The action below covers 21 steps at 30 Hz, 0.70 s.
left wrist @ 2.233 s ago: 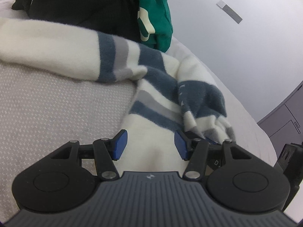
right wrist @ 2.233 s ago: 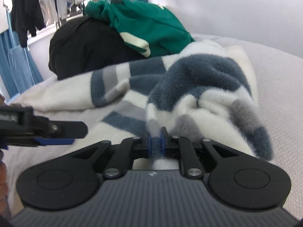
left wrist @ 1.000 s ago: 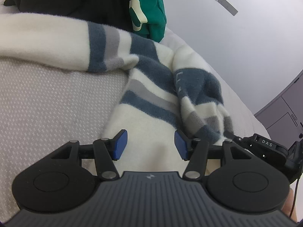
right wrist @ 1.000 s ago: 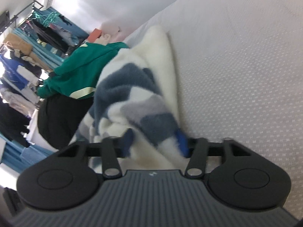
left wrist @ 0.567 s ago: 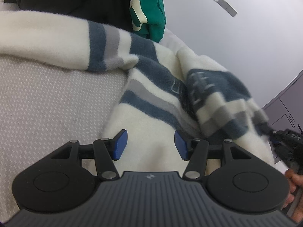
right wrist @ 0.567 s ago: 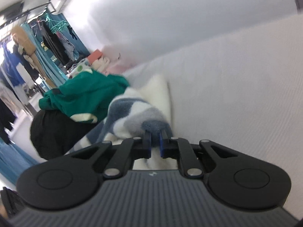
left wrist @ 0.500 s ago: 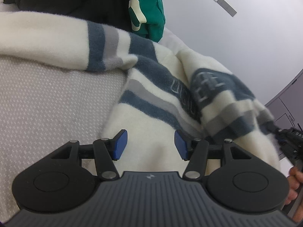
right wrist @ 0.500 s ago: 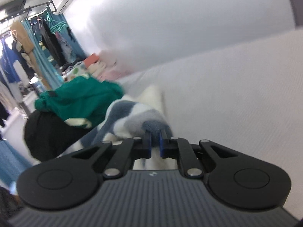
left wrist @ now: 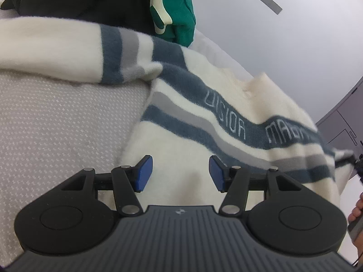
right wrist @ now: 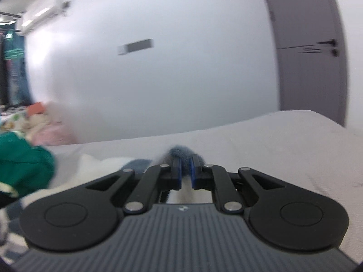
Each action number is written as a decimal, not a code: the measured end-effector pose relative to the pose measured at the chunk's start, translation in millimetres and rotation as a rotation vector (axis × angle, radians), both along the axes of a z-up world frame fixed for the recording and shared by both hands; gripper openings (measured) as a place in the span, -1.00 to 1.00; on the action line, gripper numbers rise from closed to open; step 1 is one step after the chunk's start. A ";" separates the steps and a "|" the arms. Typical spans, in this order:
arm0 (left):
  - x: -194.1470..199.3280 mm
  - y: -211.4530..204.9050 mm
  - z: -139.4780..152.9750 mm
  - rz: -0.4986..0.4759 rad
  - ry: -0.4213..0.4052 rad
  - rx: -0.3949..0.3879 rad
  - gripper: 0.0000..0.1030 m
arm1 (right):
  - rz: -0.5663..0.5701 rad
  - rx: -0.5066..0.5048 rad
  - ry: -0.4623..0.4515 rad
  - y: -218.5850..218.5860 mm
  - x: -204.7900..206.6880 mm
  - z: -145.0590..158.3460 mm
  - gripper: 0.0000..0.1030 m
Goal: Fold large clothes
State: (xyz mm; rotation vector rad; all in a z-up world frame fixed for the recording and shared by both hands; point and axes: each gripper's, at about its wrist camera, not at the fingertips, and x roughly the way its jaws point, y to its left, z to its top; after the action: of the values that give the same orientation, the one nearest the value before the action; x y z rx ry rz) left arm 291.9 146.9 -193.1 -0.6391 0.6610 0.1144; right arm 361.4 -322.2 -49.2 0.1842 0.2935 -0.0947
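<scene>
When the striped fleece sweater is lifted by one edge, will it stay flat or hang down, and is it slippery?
The striped sweater is probably floppy: it ripples over the bed, so it would likely sag. Its fuzzy pile suggests little slipping; the right tongs hold a tuft pinched between their pads. It looks thick, perhaps bulky to fold.

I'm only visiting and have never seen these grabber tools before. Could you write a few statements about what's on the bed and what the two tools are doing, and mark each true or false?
1. The right gripper pinches blue-grey fuzzy cloth of the striped sweater. True.
2. The left gripper is clamped shut. False: its jaws stand apart over cream fabric.
3. A green garment lies beyond the sweater. True.
4. The sweater is neatly folded. False: it lies spread out.
</scene>
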 end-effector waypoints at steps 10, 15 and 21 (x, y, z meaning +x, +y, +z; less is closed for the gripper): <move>3.1 -6.4 -1.4 -0.013 0.010 0.032 0.18 | -0.039 0.215 0.157 -49.7 41.0 -61.4 -0.80; 2.1 -7.2 -0.4 -0.013 0.007 0.035 0.18 | 0.194 0.106 0.057 12.5 26.0 -33.3 -0.80; 0.2 -6.4 0.6 -0.009 0.006 0.037 0.18 | 0.468 -0.167 0.100 118.5 15.5 -52.1 -0.80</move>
State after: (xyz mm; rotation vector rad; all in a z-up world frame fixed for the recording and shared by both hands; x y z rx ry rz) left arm 292.1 140.5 -192.5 -0.6000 0.6665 0.1200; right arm 376.9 -203.7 -101.4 -0.0582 0.4196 0.3357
